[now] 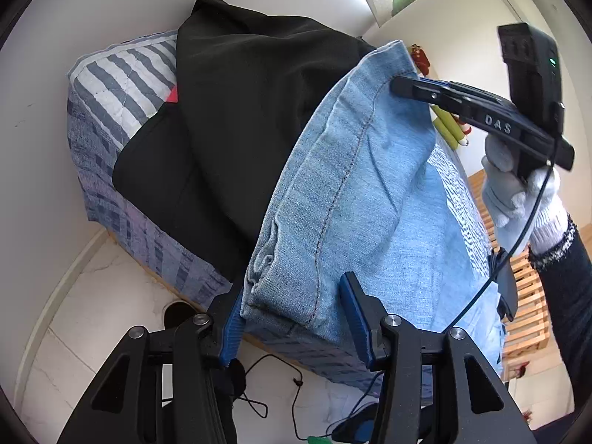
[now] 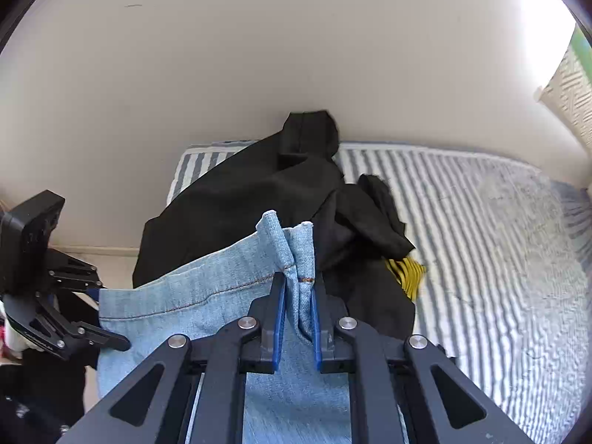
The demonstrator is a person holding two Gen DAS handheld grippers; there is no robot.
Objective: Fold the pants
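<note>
Light blue jeans (image 1: pixel 370 203) hang stretched between my two grippers above the bed. In the left wrist view my left gripper (image 1: pixel 288 288) has its jaws half apart, with a thick bunched corner of the denim filling the gap. The right gripper (image 1: pixel 397 86), held by a white-gloved hand (image 1: pixel 518 192), pinches the far top corner. In the right wrist view the right gripper (image 2: pixel 298 281) is shut on a gathered hem of the jeans (image 2: pixel 207 296). The left gripper (image 2: pixel 111 312) straddles the jeans' left edge.
A black garment (image 2: pixel 240 214) lies spread over the bed's striped quilt (image 2: pixel 481 240), against the wall. A yellow and black item (image 2: pixel 405 273) peeks out beside it. Cables (image 1: pixel 277 381) trail on the pale floor below. A wooden slatted frame (image 1: pixel 525 296) stands on the right.
</note>
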